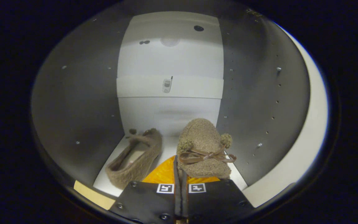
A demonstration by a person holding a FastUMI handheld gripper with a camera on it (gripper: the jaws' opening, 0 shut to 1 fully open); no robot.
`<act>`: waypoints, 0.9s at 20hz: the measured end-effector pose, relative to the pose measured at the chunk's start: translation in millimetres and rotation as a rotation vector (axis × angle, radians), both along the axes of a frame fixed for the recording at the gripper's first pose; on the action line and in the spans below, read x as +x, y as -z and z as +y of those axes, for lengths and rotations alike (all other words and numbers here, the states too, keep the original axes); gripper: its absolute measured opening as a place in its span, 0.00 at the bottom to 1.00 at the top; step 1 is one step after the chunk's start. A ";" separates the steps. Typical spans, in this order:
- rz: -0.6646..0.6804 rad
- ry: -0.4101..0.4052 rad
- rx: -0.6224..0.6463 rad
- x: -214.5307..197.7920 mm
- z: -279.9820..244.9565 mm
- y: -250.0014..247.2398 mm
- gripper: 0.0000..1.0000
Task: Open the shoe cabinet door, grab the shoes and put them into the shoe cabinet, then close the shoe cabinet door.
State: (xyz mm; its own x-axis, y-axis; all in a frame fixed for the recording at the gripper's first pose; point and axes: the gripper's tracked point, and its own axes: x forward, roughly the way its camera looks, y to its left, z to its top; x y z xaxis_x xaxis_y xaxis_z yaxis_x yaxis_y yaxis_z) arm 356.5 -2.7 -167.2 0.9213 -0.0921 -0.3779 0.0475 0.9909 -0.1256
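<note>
While the gripper (180, 174) reaches into the open shoe cabinet (73, 102), its two fingers stand close together with only a thin slit between them, pinching the heel edge of the right slipper (202, 146). That fuzzy brown slipper points toe-first toward the cabinet's back panel (169, 59), tilted with its toe raised, two pompoms and a ribbon bow on top. The left slipper (135, 160) lies on its side just beside the held one, on the cabinet's white floor (110, 177), its opening facing the held slipper. The gripper points straight along the floor toward the back panel, level and centred between the grey side walls. A white shelf edge (169, 87) crosses the back panel above both slippers.
</note>
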 end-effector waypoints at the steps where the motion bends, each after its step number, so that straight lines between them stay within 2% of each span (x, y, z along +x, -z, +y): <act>1: 0.003 -0.004 0.000 10.8 0.4 3.3 0.03; 9: 0.109 -0.015 0.011 65.7 -4.7 49.4 0.03; 14: 0.193 -0.033 0.059 69.4 -1.6 65.5 0.03; 18: 0.205 -0.026 0.039 69.9 -2.3 72.1 0.04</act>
State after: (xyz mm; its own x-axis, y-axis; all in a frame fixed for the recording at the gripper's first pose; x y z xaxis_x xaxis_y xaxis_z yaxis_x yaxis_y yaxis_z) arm 426.5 -5.0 -239.4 0.8268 -0.0507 -0.5602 -0.0010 0.9958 -0.0917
